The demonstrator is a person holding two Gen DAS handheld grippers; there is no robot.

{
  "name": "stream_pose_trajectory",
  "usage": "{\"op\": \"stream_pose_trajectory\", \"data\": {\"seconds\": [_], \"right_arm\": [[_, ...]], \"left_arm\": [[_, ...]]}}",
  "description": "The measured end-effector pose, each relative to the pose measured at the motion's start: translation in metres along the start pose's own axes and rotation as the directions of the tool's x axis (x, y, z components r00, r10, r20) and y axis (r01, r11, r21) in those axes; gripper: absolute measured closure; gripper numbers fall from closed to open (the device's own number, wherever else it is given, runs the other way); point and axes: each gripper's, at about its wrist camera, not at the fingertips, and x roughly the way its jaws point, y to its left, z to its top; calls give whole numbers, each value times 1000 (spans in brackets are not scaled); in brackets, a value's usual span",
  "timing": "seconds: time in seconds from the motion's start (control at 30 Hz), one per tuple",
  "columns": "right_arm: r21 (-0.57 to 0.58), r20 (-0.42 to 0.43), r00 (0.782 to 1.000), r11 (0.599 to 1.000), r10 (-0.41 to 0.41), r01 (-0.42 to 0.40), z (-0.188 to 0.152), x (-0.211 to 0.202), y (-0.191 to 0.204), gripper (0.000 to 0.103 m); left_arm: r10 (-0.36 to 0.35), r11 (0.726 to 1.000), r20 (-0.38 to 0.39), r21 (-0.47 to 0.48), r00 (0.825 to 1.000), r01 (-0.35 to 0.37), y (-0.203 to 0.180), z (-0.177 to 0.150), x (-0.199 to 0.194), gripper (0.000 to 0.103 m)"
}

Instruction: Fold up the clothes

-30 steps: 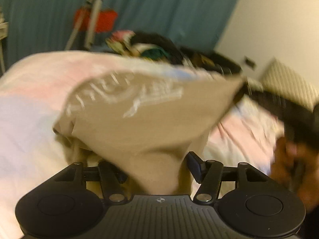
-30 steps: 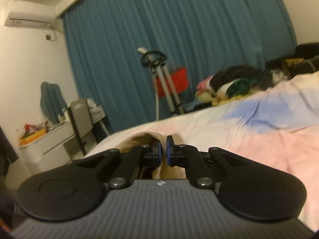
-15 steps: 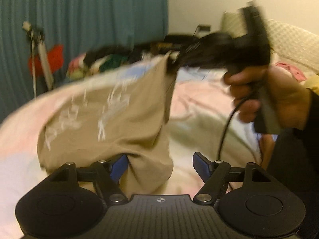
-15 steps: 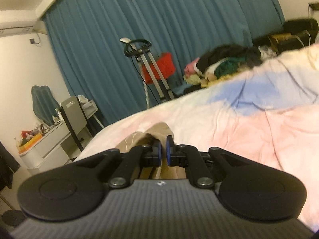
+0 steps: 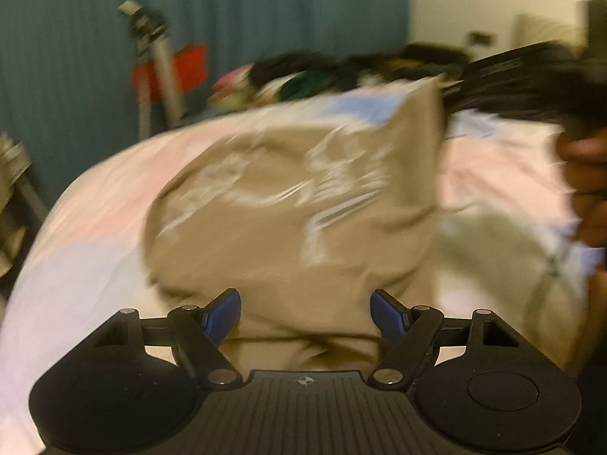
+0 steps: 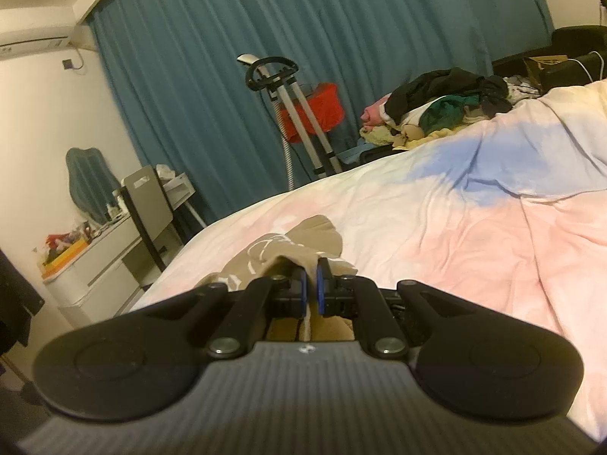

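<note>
Your left gripper is opening, its blue pads clear of the tan shirt slumping between them onto the bed, so let it drop fully before withdrawing, while your right gripper stays pinched on the far corner, held taut and level.

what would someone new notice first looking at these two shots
Most likely the tan printed garment, blurred and held up over the pink and blue bedspread: the right gripper is shut on one corner, while the left gripper has cloth between its opening jaws, the pads clear of it. Behind, teal curtains fill the wall, with a clothes pile at the bed's far edge.
</note>
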Motion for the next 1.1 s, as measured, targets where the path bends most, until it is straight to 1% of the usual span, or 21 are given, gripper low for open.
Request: {"op": "stream_pose_trajectory", "data": {"seconds": [0.07,0.13,0.17,0.23,0.3,0.33,0.4,0.43,0.47,0.5,0.6,0.67,0.73,0.77,0.8,0.87,0.9,0.93,1.0,1.03,1.1], "right_arm": [[-6,-16,1000,1000,17,-17,0,0,2,95],[-14,-31,999,1000,25,-26,-1,-1,4,95],[-20,-40,999,999,31,-32,-1,0,5,95],[-27,-60,998,999,33,-35,-1,1,5,95],[-20,-74,996,999,40,-42,-2,1,3,95],[-12,-81,996,999,48,-49,-2,1,1,95],[-1,-100,993,998,57,-57,-3,1,-1,95],[2,-111,992,998,57,-57,-4,2,-2,95],[5,-122,991,998,57,-56,-5,3,-3,95],[8,-135,989,999,54,-54,-6,5,-3,95],[28,-175,983,999,48,-44,-11,13,-6,95],[39,-187,981,998,48,-42,-11,15,-9,95],[54,-194,979,997,58,-48,-11,15,-11,95],[65,-201,977,996,69,-57,-12,15,-13,95],[77,-206,975,995,78,-63,-12,14,-15,95],[92,-209,975,994,80,-62,-12,12,-17,94],[98,-208,975,993,81,-62,-11,11,-18,94],[104,-208,975,993,82,-62,-11,10,-19,94],[120,-211,974,991,84,-59,-10,10,-21,94],[128,-212,974,990,84,-58,-10,9,-23,94],[140,-211,974,989,81,-52,-10,8,-26,94]], "left_arm": [[57,998,-1,-32,998,-57,7,-1,3,23],[82,996,8,-43,997,-82,12,-2,1,22],[96,994,20,-48,995,-95,14,-2,-1,22],[127,991,75,-58,989,-123,15,-1,-9,22],[163,985,167,-89,972,-150,18,2,-23,22],[197,978,212,-111,957,-177,21,4,-31,23],[267,960,270,-155,925,-232,29,6,-42,23],[294,951,275,-178,915,-252,33,7,-45,23],[312,943,261,-201,913,-265,38,9,-43,23],[312,941,234,-211,921,-265,42,11,-39,23],[271,948,161,-213,949,-234,46,13,-26,27],[206,972,175,-150,963,-181,31,12,-30,27],[117,992,203,-63,972,-107,12,11,-38,27],[47,999,213,-9,976,-46,1,11,-41,28],[-24,999,220,45,975,14,-11,10,-45,30],[-168,981,213,136,963,141,-33,7,-52,30],[-233,963,202,181,951,198,-44,5,-55,30],[-276,946,186,228,943,232,-54,2,-55,30],[-312,917,142,302,939,259,-73,-4,-47,30],[-301,911,112,327,947,251,-81,-6,-40,30],[-249,910,50,355,967,216,-91,-9,-23,30]]}}
